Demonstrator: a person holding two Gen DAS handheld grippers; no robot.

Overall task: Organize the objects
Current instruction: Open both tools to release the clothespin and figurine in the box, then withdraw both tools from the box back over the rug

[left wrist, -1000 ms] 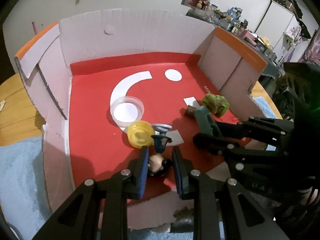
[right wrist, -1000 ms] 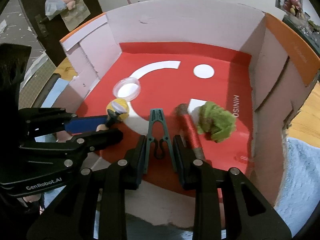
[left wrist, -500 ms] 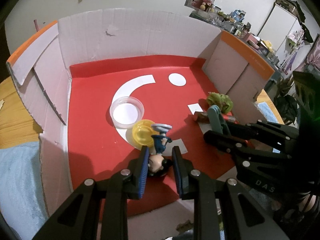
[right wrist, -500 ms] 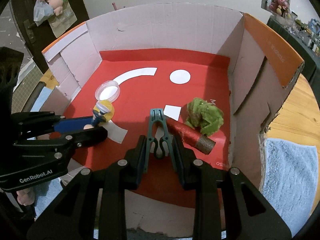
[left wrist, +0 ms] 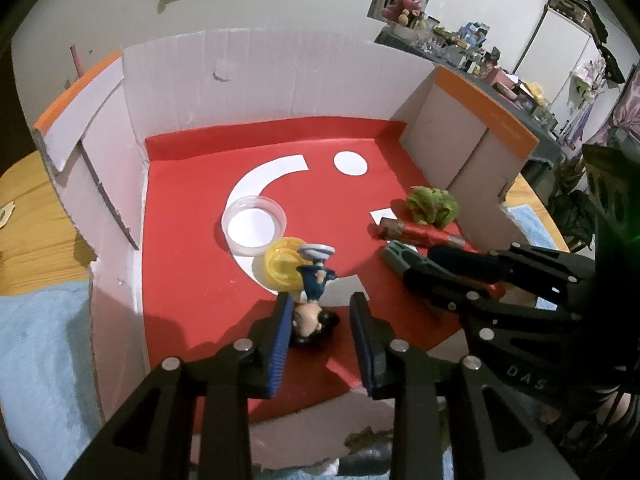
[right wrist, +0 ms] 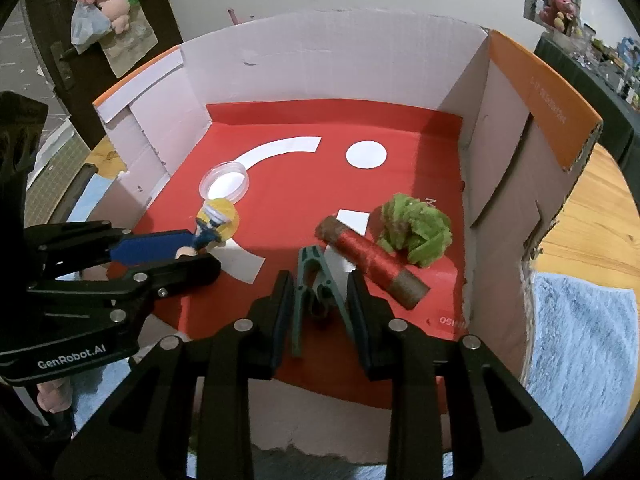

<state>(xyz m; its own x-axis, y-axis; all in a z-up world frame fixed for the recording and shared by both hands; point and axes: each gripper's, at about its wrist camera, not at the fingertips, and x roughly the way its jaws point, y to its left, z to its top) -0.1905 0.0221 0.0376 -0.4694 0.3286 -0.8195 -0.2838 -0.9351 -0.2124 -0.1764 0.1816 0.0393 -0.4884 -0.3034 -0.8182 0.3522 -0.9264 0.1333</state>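
Left wrist: left gripper (left wrist: 320, 320) jaws just opening, pads loose around toy figure (left wrist: 314, 300) lying on red box floor (left wrist: 192, 288), beside yellow lid (left wrist: 282, 266).
Right wrist: right gripper (right wrist: 320, 304) clamps green clothespin (right wrist: 316, 284), tip near red spool (right wrist: 370, 260).

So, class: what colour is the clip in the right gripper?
Dark green; the clip shows best in the right wrist view, between the right gripper pads.

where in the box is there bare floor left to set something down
Free: the red floor along the white cardboard back wall, behind the white dot, and the left strip beside the clear round plastic lid. Crowded: the near right, with the green crumpled lump, red thread spool and green plastic clip.
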